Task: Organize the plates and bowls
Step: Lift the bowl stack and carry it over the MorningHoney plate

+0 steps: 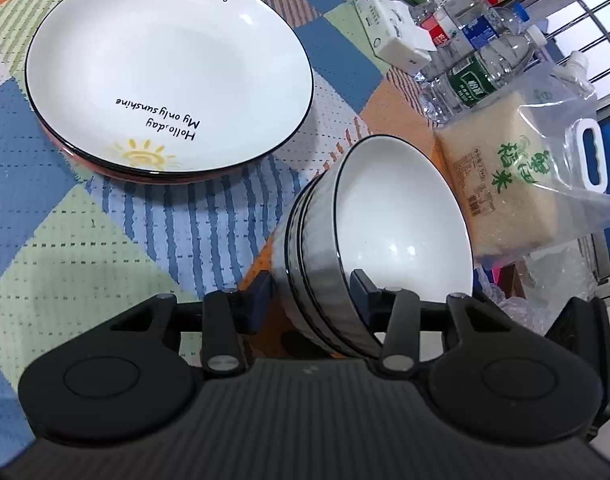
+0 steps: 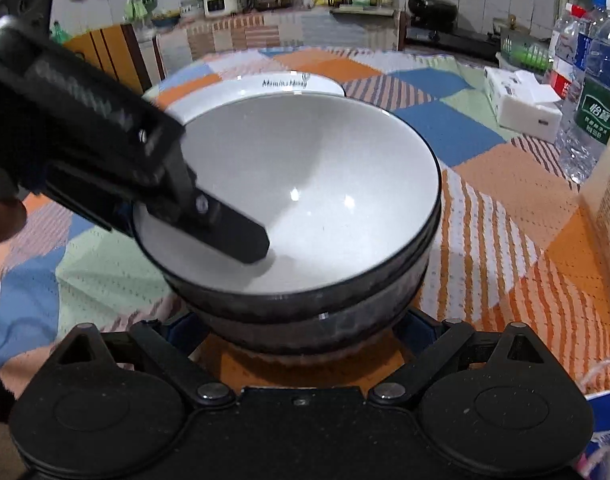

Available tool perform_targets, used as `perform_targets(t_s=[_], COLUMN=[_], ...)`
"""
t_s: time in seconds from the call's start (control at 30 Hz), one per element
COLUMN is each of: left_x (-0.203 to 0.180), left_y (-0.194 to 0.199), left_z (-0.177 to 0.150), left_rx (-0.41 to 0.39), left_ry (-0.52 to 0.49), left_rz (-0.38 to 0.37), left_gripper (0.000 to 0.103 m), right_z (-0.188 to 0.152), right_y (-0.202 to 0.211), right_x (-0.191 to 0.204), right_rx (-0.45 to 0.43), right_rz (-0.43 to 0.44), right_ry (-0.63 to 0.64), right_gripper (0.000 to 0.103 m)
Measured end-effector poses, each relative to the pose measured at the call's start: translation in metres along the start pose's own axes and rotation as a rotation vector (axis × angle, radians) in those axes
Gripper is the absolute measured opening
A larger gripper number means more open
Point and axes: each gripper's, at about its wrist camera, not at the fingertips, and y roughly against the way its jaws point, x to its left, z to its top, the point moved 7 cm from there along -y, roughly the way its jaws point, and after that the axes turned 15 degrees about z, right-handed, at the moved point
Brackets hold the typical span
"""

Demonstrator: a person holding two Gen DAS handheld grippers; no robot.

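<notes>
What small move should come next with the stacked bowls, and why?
Probably lower the bowl stack the last bit onto the cloth. The left claw clamps its rim, the right claw straddles its base, and it does not clearly rest flat yet, beside the stacked plates.

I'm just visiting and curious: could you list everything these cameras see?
plates: stack of at least two, white, black rims, on tablecloth
bowls: stack, white inside, dark outside, beside plates
water bottles: about four, clear, beyond rice bag
tissue pack: one, white, by bottles
rice bag: one, clear plastic, right of bowls
tablecloth: one, patchwork orange, blue, green
left gripper: one, black, clamping bowls' rim
right gripper: one, black, flanking bowls' base
</notes>
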Motion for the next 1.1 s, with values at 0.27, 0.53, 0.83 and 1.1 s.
perform_targets(t_s=[0.27, 0.53, 0.83, 1.1], left_x=[0.009, 0.012, 0.008, 0.004], left_y=[-0.009, -0.009, -0.011, -0.009], left_z=[0.003, 0.004, 0.003, 0.001], left_rx=[0.029, 0.045, 0.033, 0.035], left_ry=[0.047, 0.055, 0.021, -0.007], left_rz=[-0.063, -0.085, -0.067, -0.052], left_gripper=[0.041, 0.04, 0.041, 0.041], right_z=[-0.002, -0.004, -0.006, -0.008], right_y=[-0.011, -0.013, -0.011, -0.011], right_x=[0.0, 0.0, 0.004, 0.005], right_rx=[-0.05, -0.091, -0.095, -0.109], right_rz=[-0.019, -0.044, -0.047, -0.051], right_ry=[0.005, 0.031, 0.028, 0.035], right_gripper=[0.101, 0.102, 0.102, 0.101])
